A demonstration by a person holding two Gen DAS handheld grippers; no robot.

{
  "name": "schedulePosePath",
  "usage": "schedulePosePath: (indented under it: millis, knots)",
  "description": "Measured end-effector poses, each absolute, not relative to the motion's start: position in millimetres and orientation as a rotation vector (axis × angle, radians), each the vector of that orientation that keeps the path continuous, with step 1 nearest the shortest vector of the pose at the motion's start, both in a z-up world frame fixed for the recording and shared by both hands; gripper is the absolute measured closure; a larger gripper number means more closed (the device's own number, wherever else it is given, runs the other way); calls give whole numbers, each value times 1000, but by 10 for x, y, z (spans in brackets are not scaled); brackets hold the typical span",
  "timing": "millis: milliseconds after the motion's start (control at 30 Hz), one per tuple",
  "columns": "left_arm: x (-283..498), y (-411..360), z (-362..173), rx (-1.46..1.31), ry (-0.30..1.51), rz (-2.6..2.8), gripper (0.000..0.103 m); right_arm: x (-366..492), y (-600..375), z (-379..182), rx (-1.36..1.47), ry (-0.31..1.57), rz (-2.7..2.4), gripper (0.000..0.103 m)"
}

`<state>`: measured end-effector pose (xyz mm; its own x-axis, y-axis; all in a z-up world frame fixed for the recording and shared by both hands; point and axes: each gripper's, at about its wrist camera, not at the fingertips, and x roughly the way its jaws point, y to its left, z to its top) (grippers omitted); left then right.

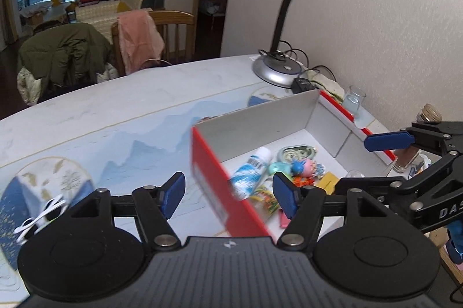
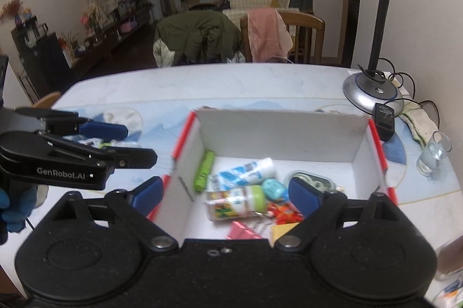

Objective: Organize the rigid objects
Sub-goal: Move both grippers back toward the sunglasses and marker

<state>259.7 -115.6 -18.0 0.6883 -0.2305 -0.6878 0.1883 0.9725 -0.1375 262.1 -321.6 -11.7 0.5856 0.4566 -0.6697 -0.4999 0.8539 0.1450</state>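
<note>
Each camera sits just behind its own claw and looks forward and downward along the two fingers, close above the bench (image 1: 144, 93). The left view faces the box (image 1: 214, 180) from its left corner, with the right claw (image 1: 387, 141) entering at the right edge. The right view looks squarely into the box (image 2: 277, 131), the left claw (image 2: 115, 131) at its left. Both share the box, the lamp (image 1: 277, 67) and the chairs (image 2: 301, 27) beyond.

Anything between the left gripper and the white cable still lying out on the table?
Nothing visible. The white cable lies on bare table left of the left gripper, whose open jaws straddle the red box wall; the box is on its other side.
</note>
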Motion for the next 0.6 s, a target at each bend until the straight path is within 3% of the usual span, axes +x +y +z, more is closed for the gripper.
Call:
schedulePosePath:
  millis: [133, 233, 600]
  knots:
    - [2434, -901, -142, -67, 762, -222, 36, 2494, -3028, -84, -31, 747, 569, 5]
    - [2310, -701, -119, -92, 751, -209, 27, 2420, -2877, -78, -11, 741, 576, 3]
    - [1960, 25, -162, -128, 733, -152, 19, 2255, -2317, -112, 28, 730, 603, 1]
